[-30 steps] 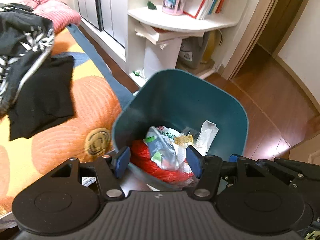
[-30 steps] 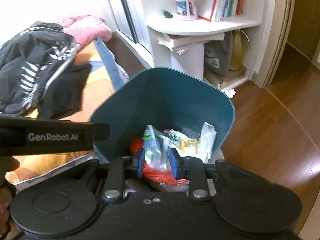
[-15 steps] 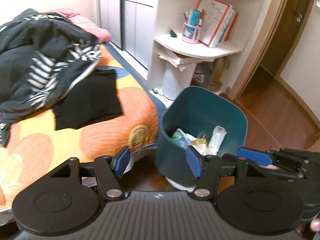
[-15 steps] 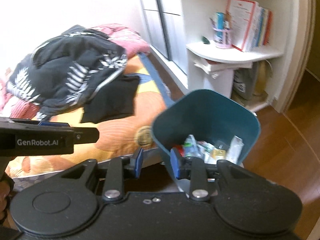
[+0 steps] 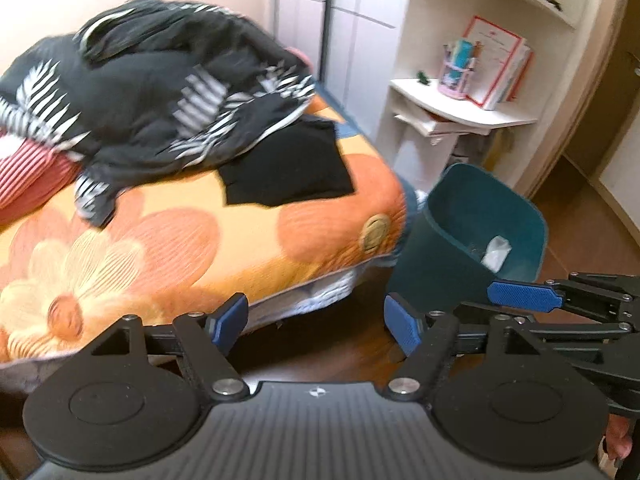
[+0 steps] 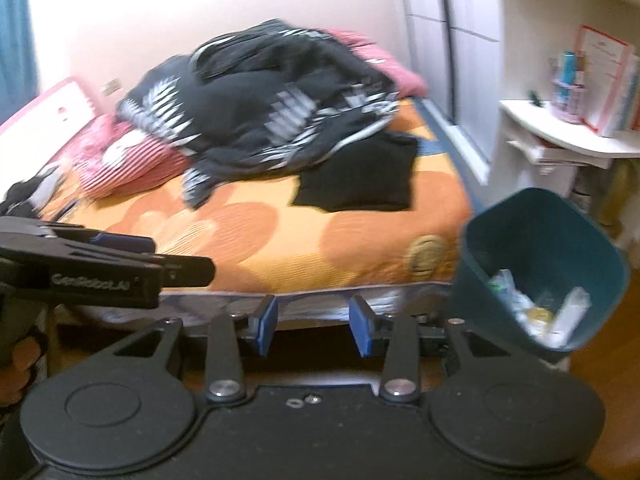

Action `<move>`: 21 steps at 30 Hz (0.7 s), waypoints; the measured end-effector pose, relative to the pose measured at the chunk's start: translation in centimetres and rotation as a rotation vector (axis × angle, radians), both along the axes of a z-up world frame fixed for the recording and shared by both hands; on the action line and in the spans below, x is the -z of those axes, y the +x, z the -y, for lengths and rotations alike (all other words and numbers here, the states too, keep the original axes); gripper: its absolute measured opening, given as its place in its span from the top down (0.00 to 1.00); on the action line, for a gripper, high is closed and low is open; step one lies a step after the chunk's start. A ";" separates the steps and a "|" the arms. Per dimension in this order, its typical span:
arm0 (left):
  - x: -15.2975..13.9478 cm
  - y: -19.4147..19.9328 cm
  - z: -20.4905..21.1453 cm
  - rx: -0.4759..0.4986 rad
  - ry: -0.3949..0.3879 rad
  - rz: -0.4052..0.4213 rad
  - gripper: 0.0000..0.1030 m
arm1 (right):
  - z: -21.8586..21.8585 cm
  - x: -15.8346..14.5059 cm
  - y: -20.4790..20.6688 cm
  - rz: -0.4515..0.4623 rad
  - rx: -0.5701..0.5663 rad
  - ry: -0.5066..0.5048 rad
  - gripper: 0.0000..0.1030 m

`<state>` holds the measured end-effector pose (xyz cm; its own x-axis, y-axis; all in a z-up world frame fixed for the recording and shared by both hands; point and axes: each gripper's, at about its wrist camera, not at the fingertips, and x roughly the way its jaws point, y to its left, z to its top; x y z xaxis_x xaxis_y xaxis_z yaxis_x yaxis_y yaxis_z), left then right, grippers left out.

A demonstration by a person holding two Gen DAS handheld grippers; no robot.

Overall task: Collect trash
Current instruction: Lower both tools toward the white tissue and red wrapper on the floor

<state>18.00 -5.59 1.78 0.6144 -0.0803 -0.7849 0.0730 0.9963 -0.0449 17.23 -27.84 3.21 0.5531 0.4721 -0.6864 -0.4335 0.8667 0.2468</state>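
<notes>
Beside the bed (image 6: 280, 236), teal bin (image 6: 560, 240) holding seemingly wrappers (image 6: 560, 320).

Your two wrist views are warm and evenly lit indoors, with no hard shadows. Motion blur smears the bed (image 6: 256, 224), the shelf (image 6: 568, 136) and the bin (image 6: 540, 264), worse in your right view. Fisheye bending curves the walls, and the corners fall to black.

Readable only: "GenRobot.AI", in white, blurred, on the black side of the left gripper (image 6: 120, 246) in the right wrist view. Book covers on the shelf (image 6: 560, 140): illegible.
</notes>
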 end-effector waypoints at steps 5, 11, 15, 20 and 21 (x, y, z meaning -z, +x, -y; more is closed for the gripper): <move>1.8 -1.7 -2.9 -0.045 -0.016 -0.028 0.27 | -2.7 1.7 -0.5 -0.038 -0.066 -0.012 0.61; 5.3 -2.2 -5.4 -0.097 -0.050 -0.075 0.21 | -5.9 5.4 -0.1 -0.106 -0.105 -0.070 0.57; 8.7 -1.6 -7.4 -0.146 -0.087 -0.140 0.20 | -7.5 8.7 0.5 -0.168 -0.131 -0.081 0.51; 13.6 -0.6 -10.3 -0.222 -0.113 -0.230 0.15 | -9.2 13.5 1.5 -0.269 -0.150 -0.079 0.50; 14.6 -0.3 -10.8 -0.236 -0.110 -0.247 0.15 | -9.5 14.5 1.7 -0.291 -0.158 -0.086 0.50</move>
